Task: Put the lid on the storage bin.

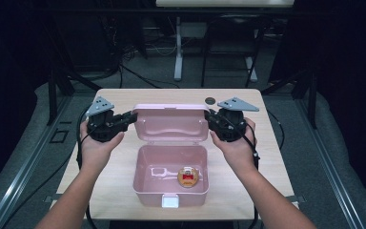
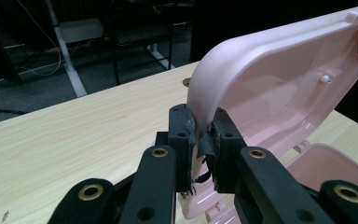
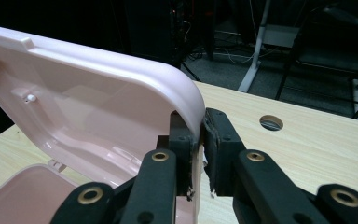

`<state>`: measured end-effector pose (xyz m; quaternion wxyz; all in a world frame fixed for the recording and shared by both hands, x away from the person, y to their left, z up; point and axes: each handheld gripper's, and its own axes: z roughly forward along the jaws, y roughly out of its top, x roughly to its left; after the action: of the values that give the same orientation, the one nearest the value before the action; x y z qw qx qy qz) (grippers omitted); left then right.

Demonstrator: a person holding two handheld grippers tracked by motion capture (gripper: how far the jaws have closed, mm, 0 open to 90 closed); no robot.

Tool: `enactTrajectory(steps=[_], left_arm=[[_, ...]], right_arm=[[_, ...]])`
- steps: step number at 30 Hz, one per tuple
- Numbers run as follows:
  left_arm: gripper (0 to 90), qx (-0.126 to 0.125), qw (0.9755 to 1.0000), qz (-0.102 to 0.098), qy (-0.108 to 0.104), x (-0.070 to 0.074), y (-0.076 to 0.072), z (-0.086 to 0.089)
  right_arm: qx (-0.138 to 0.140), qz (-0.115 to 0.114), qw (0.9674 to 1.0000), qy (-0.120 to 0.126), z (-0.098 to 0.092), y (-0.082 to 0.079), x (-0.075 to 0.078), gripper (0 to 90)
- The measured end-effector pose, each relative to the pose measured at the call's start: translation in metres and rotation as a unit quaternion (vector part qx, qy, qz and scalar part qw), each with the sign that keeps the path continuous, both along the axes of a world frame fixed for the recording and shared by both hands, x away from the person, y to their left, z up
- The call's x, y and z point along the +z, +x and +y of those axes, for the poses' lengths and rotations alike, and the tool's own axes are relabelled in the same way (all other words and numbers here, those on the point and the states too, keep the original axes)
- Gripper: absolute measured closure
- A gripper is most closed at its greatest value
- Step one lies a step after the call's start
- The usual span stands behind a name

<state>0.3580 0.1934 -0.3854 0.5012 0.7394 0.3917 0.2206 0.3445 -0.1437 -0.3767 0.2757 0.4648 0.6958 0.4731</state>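
On the left of the high view, the left gripper [image 1: 132,116] is held level in the person's left hand [image 1: 95,145], with a grey plate [image 1: 99,106] on top of it. Its jaws are closed to a narrow gap on the left edge of the lid [image 1: 170,123], and in the left gripper view the pads [image 2: 182,140] are seen pressed against both faces of that pink rim [image 2: 205,93]. A torn strip of black padding is seen hanging between the jaws there.

In the middle of the table [image 1: 119,157], the pink box [image 1: 169,179] is seen standing open, with the lid raised upright behind it on its hinge. Inside the box a round orange item [image 1: 188,176] is seen lying on the floor towards the right, beside a pale moulded shape. A white latch [image 1: 170,202] is seen on the near wall.

On the right, the right gripper [image 1: 208,117] is held in the right hand [image 1: 238,145], also topped by a grey plate. Its jaws are nearly closed on the right edge of the lid, and in the right gripper view the rim [image 3: 186,100] is seen clamped between the pads [image 3: 216,140]. A round hole [image 3: 271,122] in the tabletop is seen just beyond this gripper.
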Motion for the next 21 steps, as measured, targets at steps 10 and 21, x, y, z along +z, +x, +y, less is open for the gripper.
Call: enactTrajectory(steps=[10,21], left_arm=[[80.6,-0.008,1.0000,0.004,0.004,0.001,-0.005,0.002],[79.6,-0.016,0.9998,0.003,0.007,0.000,-0.014,0.003]], right_arm=[[0.006,-0.001,1.0000,-0.004,-0.001,-0.006,0.000,80.8],[0.015,-0.002,0.9998,-0.009,-0.002,-0.015,0.000,80.1]])
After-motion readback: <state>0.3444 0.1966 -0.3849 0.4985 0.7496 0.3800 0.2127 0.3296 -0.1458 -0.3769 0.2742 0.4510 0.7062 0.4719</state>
